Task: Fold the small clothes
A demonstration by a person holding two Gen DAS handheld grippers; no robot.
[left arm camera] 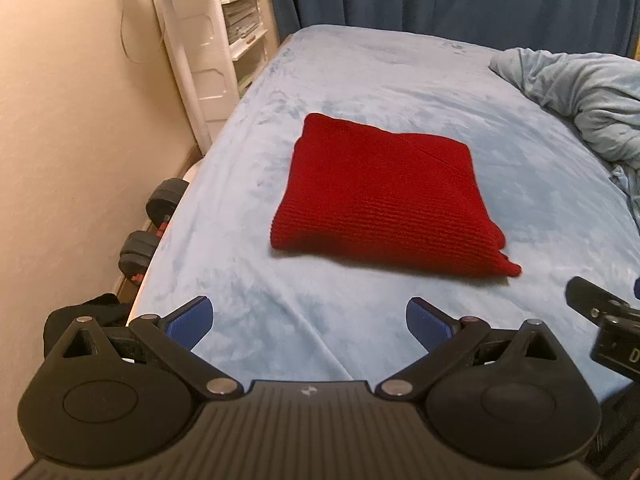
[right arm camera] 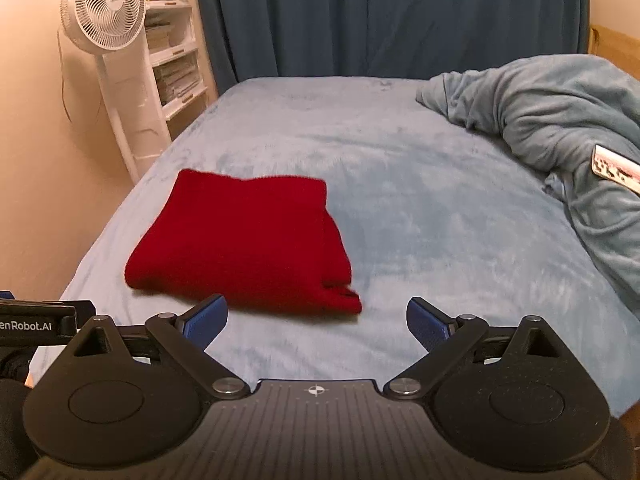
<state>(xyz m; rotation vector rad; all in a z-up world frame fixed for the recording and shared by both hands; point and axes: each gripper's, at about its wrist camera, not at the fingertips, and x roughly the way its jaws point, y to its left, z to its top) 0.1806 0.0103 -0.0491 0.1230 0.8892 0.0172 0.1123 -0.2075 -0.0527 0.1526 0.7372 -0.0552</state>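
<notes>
Left hand-held gripper [left arm camera: 309, 322]: nearest the camera in the left wrist view; its two blue fingers stand wide apart and hold nothing, above the near edge of the bed.
Right hand-held gripper [right arm camera: 317, 322]: also with the fingers wide apart and empty, just short of the near edge of the garment.
Red knitted garment [left arm camera: 384, 196]: it lies flat on the bed [left arm camera: 360, 80], toward the left side, already folded into a thick, almost square packet. Near the right front corner the layers stick out a little and are not even.
Bed cover: light blue plush fabric, smooth under the garment; a crumpled blue blanket [right arm camera: 560, 120] lies well apart on the right.
How it will handle: I judge it soft, light and a little bulky. The ribbed knit is not slippery, but it stretches and sags when lifted, and the layers can slide apart.
Where to take hold: probably at the two near corners, one hand-held gripper on each, pinching all layers together.
State of the task: the folding looks nearly finished; only the loose corner seems to need tidying.
Background: a white fan [right arm camera: 106, 8] and shelves stand by the wall, before a dark blue curtain.
</notes>
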